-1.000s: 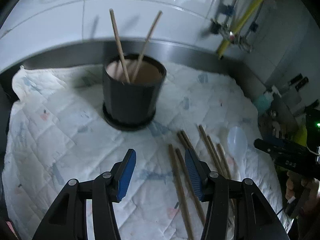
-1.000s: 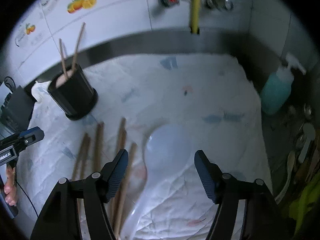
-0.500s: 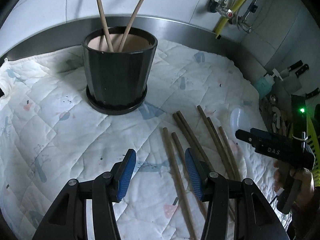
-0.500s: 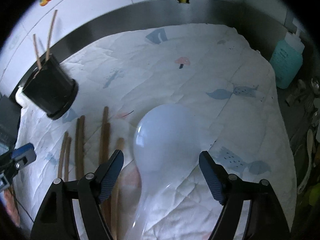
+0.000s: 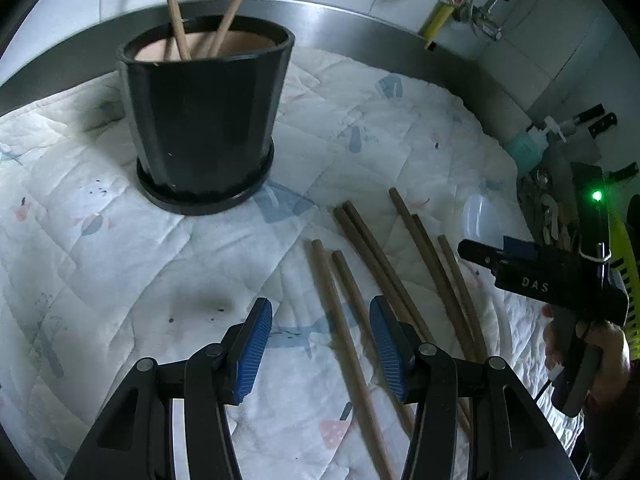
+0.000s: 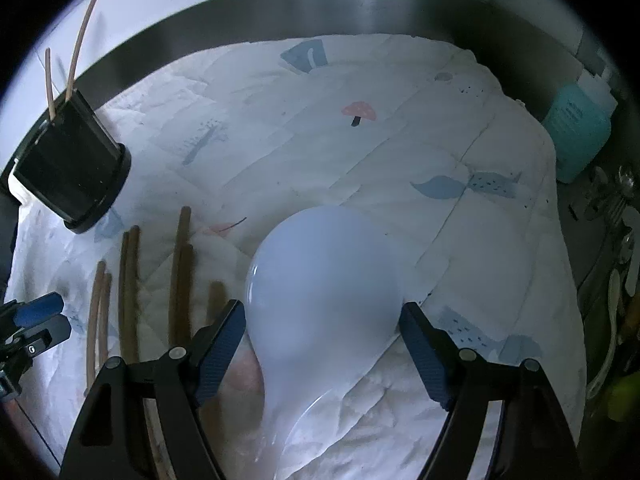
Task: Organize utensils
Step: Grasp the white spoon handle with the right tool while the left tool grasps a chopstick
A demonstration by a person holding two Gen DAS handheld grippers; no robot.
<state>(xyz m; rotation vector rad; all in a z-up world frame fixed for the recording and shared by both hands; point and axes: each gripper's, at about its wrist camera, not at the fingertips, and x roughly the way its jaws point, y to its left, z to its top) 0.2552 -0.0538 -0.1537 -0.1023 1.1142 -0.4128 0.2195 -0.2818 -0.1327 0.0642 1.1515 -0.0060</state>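
Now the left gripper stands half-open with brown chopsticks lying between its jaws, while the right gripper gapes wide astride the white spoon

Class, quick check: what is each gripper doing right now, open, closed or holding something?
Left gripper: open, empty, over a brown chopstick.
Right gripper: open, fingers either side of the white spoon, not gripping it.

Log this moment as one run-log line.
left gripper: open over chopsticks | right gripper: open around spoon | pot: two chopsticks
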